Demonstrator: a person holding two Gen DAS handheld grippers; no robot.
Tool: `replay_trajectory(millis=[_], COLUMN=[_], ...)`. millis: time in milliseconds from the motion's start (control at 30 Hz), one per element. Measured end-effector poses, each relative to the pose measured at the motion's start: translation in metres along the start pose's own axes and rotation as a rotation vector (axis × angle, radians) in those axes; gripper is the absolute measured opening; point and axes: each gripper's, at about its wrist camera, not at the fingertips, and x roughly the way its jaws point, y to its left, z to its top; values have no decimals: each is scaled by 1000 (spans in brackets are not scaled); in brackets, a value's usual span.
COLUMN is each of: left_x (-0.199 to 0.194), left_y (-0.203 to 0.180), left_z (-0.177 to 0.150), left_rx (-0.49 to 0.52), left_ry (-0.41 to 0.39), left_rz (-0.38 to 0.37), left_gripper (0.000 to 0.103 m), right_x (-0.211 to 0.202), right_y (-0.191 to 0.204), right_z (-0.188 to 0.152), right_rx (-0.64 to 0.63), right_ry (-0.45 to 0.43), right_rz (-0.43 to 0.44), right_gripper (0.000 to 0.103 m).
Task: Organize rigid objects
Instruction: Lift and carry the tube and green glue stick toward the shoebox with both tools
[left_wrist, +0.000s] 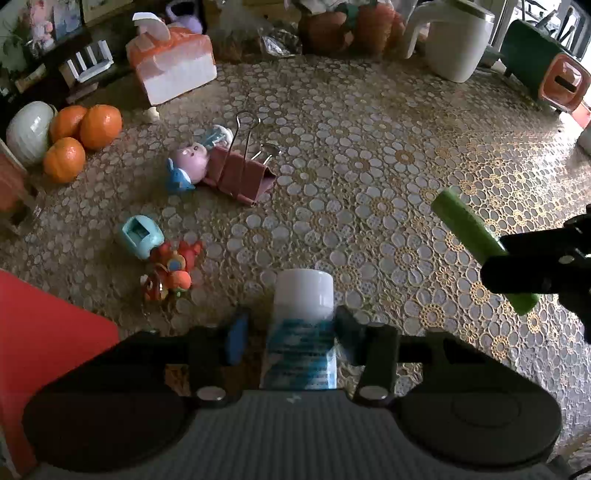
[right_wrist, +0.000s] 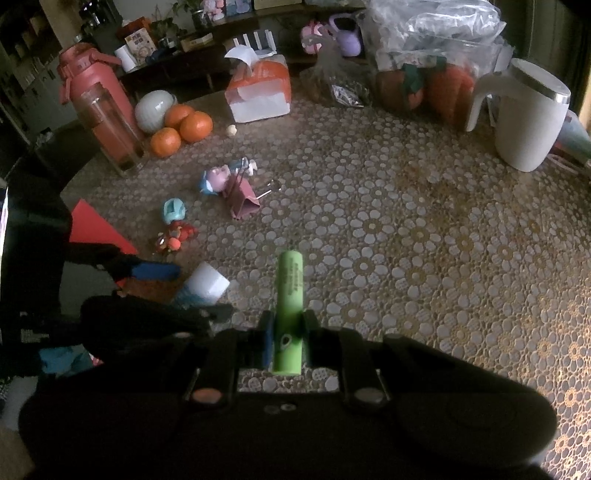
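My left gripper (left_wrist: 291, 328) is shut on a white bottle (left_wrist: 303, 295) with a blue label, held above the lace tablecloth; it also shows in the right wrist view (right_wrist: 205, 282). My right gripper (right_wrist: 288, 328) is shut on a green tube (right_wrist: 291, 291), which also shows at the right of the left wrist view (left_wrist: 465, 225). On the table lie a pink binder clip (left_wrist: 242, 173), a pink-and-blue toy figure (left_wrist: 188, 166), a light blue small object (left_wrist: 140, 236) and an orange-red toy (left_wrist: 173, 269).
A red box (left_wrist: 44, 332) sits at the left near edge. Oranges (left_wrist: 85, 136) and a white egg-shaped thing (left_wrist: 29, 129) stand far left. A tissue box (left_wrist: 173, 62), a white jug (left_wrist: 458, 40), a red water bottle (right_wrist: 99, 103) and bags line the back.
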Motion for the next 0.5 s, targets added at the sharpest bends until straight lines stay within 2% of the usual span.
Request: replay_trajectory(millis=[67, 267, 500], left_x=[-2, -12, -42], left_y=[-3, -4, 1], left_z=[-1, -4, -11], left_rx=[20, 18, -1], left_ry=[-3, 1, -25], left_rz=[-8, -13, -56], left_gripper=[36, 35, 35], right_x=[0, -4, -16], right_y=[1, 2, 8], right_z=[-1, -2, -8], right_rx=[-2, -1, -3], right_ry=[3, 4, -3], right_rz=[-3, -10, -5], right_gripper=[15, 15, 15])
